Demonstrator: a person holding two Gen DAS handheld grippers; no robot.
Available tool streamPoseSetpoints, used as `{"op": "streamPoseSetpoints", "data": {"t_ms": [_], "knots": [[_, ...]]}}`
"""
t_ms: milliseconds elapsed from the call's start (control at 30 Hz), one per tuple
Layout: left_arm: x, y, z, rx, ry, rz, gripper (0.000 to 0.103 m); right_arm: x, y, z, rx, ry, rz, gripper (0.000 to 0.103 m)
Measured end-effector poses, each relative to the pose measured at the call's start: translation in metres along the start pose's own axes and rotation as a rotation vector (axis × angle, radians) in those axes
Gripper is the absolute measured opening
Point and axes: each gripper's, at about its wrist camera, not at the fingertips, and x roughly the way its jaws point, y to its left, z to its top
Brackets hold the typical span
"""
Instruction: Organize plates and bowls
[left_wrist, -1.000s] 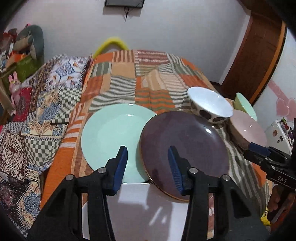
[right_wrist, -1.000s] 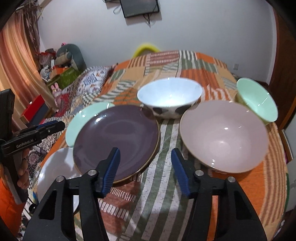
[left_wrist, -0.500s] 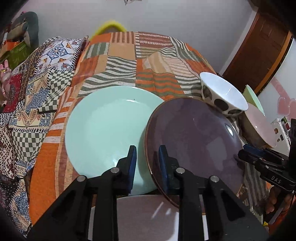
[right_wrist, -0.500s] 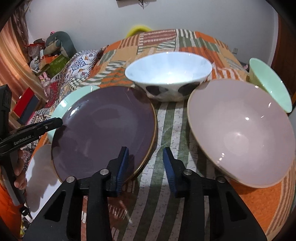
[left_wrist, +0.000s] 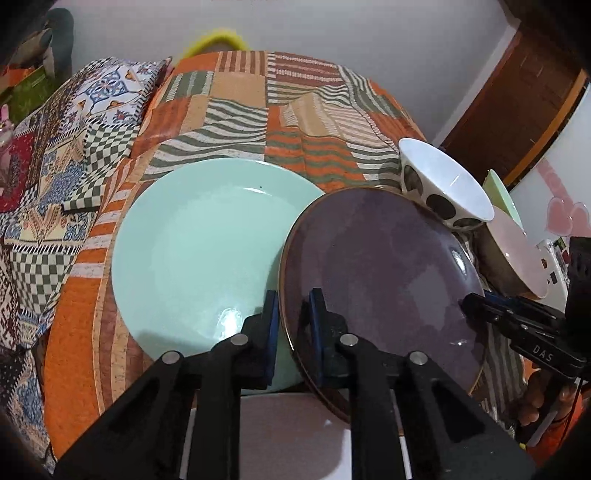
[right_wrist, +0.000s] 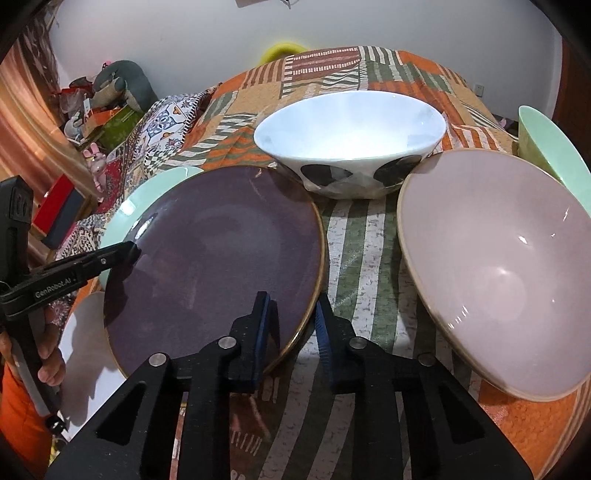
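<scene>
Now both claws grip one dark purple glazed plate with a thin gold rim (left_wrist: 380, 280), which lies on a bed under an orange, green and cream patchwork bedspread (left_wrist: 236, 110). The left claw (left_wrist: 291, 328) has nearly shut its jaws on the plate's left rim, one blue pad above and one below. Just left of that claw, partly under the purple plate, sits a round mint-green flat plate (left_wrist: 199, 251); below the claw lies a plain white plate (left_wrist: 288, 435).

The right claw (right_wrist: 291, 328) has pinched the same plate's right rim, its jaws all but shut with the gold edge between the pads. Ahead of this claw stands a white bowl with dark spots (right_wrist: 351, 136), touching or just beside the plate's far edge. To the claw's right lies a wide pale pink bowl with a beige rim (right_wrist: 495, 251), and beyond it a mint-green bowl (right_wrist: 543, 140) at the bed's edge.

The step in hand looks like a two-handed lift. Done well, both claws should rise together and level, so the slick glaze does not slip from the pads, and clear the spotted bowl before moving sideways over another plate.
</scene>
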Motion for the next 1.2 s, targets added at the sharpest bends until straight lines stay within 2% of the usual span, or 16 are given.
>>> {"op": "streamPoseSetpoints", "data": {"t_ms": [167, 533, 900, 1200], "knots": [[-0.013, -0.009, -0.005, 0.017, -0.013, 0.044, 0.015, -0.006, 0.005, -0.002, -0.007, 0.0, 0.002, 0.02], [-0.063, -0.033, -0.031, 0.022, -0.075, 0.045, 0.016, -0.04, 0.006, -0.008, -0.008, -0.055, 0.023, 0.02], [-0.106, -0.08, -0.058, 0.084, -0.117, 0.038, 0.016, -0.084, -0.005, -0.028, 0.006, -0.103, 0.016, 0.02], [-0.111, -0.115, -0.082, 0.117, -0.086, 0.011, 0.016, -0.107, -0.023, -0.053, 0.026, -0.117, -0.016, 0.02]]}}
